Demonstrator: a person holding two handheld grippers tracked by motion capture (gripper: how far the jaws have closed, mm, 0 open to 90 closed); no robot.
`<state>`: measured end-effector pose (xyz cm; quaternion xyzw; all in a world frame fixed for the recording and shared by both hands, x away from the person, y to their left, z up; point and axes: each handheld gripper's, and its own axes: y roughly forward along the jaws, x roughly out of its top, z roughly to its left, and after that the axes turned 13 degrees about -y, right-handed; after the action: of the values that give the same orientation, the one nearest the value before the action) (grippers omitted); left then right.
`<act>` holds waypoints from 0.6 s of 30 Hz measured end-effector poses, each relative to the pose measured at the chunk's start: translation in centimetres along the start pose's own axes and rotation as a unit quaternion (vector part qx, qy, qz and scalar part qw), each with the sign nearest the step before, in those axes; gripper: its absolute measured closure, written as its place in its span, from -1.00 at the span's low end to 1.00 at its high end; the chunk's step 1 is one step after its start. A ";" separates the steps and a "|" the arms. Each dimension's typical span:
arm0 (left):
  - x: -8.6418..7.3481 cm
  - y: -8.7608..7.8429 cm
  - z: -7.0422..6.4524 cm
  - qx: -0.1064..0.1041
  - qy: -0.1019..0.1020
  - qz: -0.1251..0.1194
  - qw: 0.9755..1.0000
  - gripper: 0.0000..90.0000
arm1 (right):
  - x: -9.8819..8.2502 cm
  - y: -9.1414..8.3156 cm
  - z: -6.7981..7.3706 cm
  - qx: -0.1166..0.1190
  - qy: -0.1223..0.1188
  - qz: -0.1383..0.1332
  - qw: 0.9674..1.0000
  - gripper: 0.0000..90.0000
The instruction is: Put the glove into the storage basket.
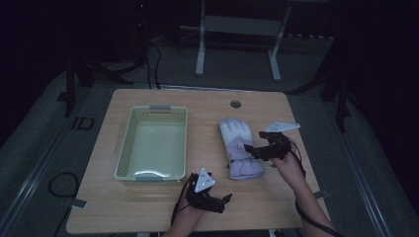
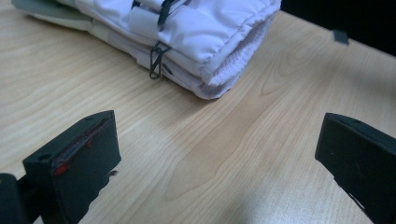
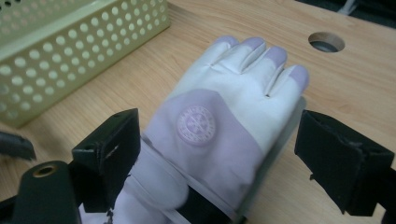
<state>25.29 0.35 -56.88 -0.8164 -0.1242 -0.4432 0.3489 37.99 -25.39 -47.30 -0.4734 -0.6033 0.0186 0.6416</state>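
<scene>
A pair of white and pale-lilac padded gloves [image 1: 239, 147] lies stacked on the light wooden worktop [image 1: 148, 207], just right of the pale-green perforated plastic basket [image 1: 154, 142]. The right gripper [image 1: 255, 149] hangs over the gloves' cuff end, jaws wide apart either side without pressing. The left gripper [image 1: 225, 200] sits near the worktop's front edge, jaws open and empty.

A padded white and pale lilac winter glove [image 3: 219, 121] lies flat on the wooden table, back up, with a round embossed emblem, fingertips pointing away, elastic cuff nearest, stacked on a second matching glove.
</scene>
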 end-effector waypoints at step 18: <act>8.8 -0.2 -2.3 -0.016 -0.001 -0.028 0.999 -1.00 | -1.3 -2.0 -2.2 0.011 0.021 -0.005 1.000 -0.69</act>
<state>28.80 -2.00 -48.81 -0.8184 -0.1408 -0.4538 0.3233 38.28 -28.55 -46.59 -0.4638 -0.5918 0.0125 0.6592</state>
